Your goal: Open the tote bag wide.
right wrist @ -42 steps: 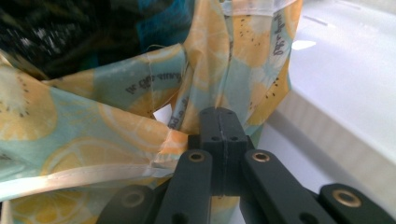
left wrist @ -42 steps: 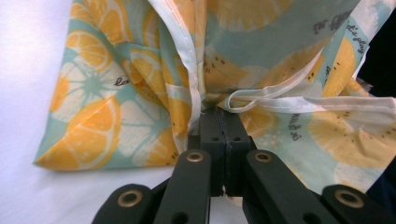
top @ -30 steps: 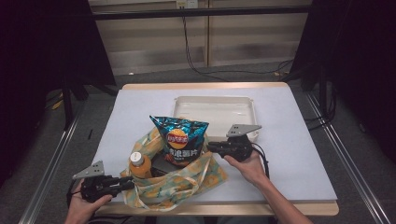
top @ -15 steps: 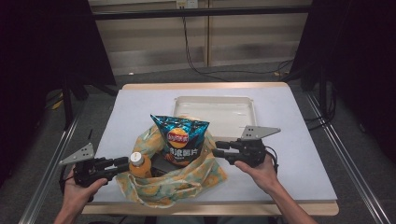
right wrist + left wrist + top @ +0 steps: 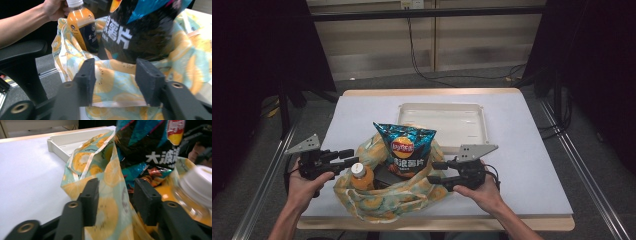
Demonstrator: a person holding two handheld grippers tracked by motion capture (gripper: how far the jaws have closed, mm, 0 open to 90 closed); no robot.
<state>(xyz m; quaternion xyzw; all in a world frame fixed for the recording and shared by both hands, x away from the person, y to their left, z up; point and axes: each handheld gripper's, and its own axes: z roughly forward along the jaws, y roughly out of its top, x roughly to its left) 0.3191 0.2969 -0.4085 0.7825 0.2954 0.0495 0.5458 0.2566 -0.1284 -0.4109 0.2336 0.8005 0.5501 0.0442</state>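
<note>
A fruit-print cloth bag (image 5: 387,197) lies open on the table, holding a blue chip bag (image 5: 404,147) and an orange drink bottle (image 5: 360,175). My left gripper (image 5: 347,157) is at the bag's left side. Its jaws have just been opening, and the bag's rim (image 5: 107,177) hangs loose between them, with the bottle (image 5: 197,185) and chip bag (image 5: 150,145) beyond my left gripper (image 5: 117,186). My right gripper (image 5: 433,172) is at the bag's right side. Its jaws have also just been opening, and my right gripper (image 5: 116,65) stands around the rim (image 5: 117,75) without pressing it.
A shallow white tray (image 5: 484,130) sits behind the bag on the white table (image 5: 522,165). The tray's corner (image 5: 62,142) appears past the bag. A black chair (image 5: 22,57) stands off the table's near side.
Both grippers' jaws have spread apart. The left hand rose from the table's front edge to the bag's left side. The right hand shifted slightly toward the near edge.
</note>
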